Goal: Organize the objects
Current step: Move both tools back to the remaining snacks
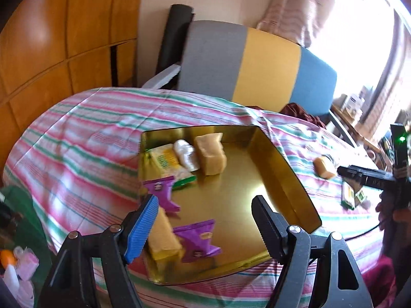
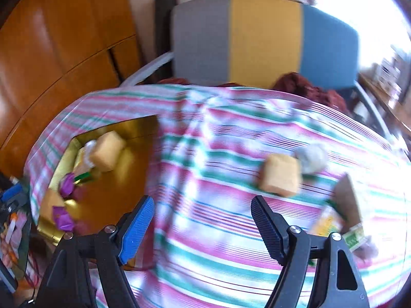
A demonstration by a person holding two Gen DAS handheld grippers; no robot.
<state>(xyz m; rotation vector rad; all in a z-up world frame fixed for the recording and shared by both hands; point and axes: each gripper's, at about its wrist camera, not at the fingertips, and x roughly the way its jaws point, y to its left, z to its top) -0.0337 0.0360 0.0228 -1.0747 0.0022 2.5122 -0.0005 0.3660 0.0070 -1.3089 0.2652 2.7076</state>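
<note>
Gold metal, mirror-smooth, forms the shallow rectangular tin [image 1: 277, 179] that rests on a soft striped bedcover [image 1: 77, 141] in pink, green and white. In the left wrist view the left gripper [image 1: 205, 220] hangs over the tin's near end, its ribbed fingers, one blue [image 1: 141, 228] and one black, spread wide with nothing between them. Inside the tin lie crinkly purple foil packets [image 1: 197, 241], one near the blue finger and one further in; a spongy tan block [image 1: 164, 233] sits just beside the blue pad, whether touching I cannot tell. At the far corner a second tan block [image 1: 210, 156] stands against a glossy clear-wrapped white item [image 1: 185, 155] and a yellow-green printed packet [image 1: 167, 161].

Only this view shows the right gripper from outside, a black tool [image 1: 364, 177] at the right edge above a green-yellow packet [image 1: 349, 197] on the cover, near another tan block [image 1: 323, 168].

The right wrist view, heavily blurred, shows what the left barely catches: the loose items still outside the tin. The right gripper [image 2: 203, 220] hovers over bare cover with its fingers parted and empty. Beyond its black finger sit the tan sponge-like block [image 2: 280, 177], a pale fuzzy round lump [image 2: 310, 160] touching it, a brown cardboard-coloured piece [image 2: 346, 200] and the yellow-green packets [image 2: 331, 223]. The tin [image 2: 108, 195] shows at the left. A grey, yellow and blue fabric chair back [image 2: 264, 41] stands behind the bed.
</note>
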